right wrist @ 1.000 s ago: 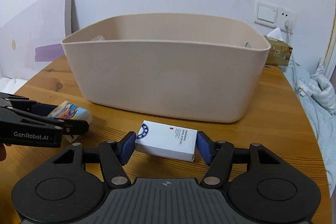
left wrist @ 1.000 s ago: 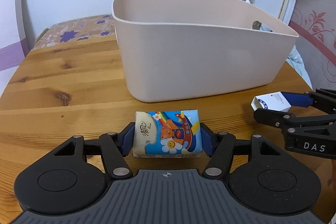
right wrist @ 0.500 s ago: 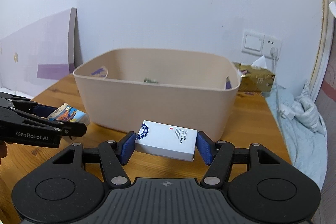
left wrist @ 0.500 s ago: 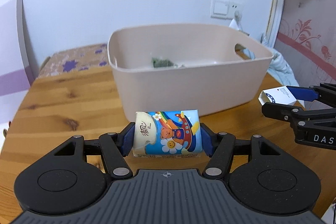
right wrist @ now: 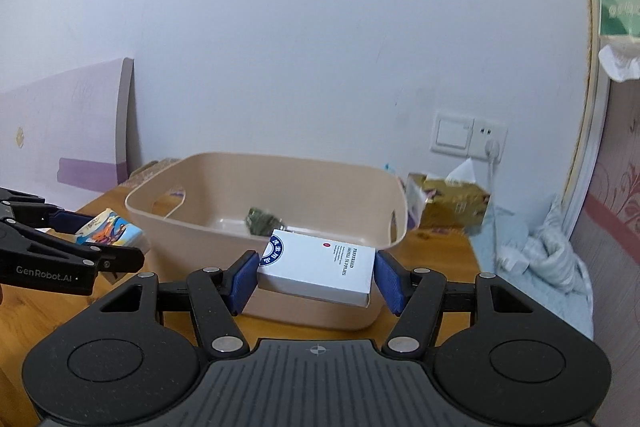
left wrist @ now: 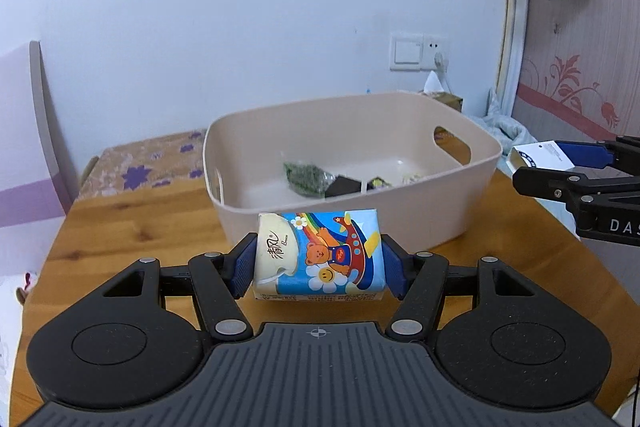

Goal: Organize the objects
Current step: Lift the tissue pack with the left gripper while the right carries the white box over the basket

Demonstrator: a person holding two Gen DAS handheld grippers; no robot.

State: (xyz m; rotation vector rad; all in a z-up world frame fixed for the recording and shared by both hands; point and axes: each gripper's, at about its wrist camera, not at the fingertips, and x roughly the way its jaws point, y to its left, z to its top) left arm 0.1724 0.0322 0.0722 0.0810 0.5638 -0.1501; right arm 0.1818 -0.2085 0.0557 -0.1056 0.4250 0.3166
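Observation:
My left gripper [left wrist: 318,265] is shut on a colourful tissue pack [left wrist: 320,255] with a bear print, held in the air in front of the beige plastic bin [left wrist: 472,187]. My right gripper [right wrist: 316,277] is shut on a white box [right wrist: 320,269] with a blue round logo, also held in front of the bin [right wrist: 160,223], near its rim height. The bin holds a green packet [left wrist: 306,177] and a few small dark items. Each gripper shows in the other's view: the right one [left wrist: 560,167] and the left one [right wrist: 96,243].
The bin stands on a round wooden table [left wrist: 132,223]. A golden tissue box [right wrist: 452,203] sits behind the bin by a wall socket [right wrist: 468,139]. Bedding [right wrist: 552,259] lies beyond the table's right edge. A purple board [right wrist: 72,131] leans on the wall at left.
Both grippers have risen with their objects, from table level to above the bin's rim, so the bin's inside now shows. Both stay shut.

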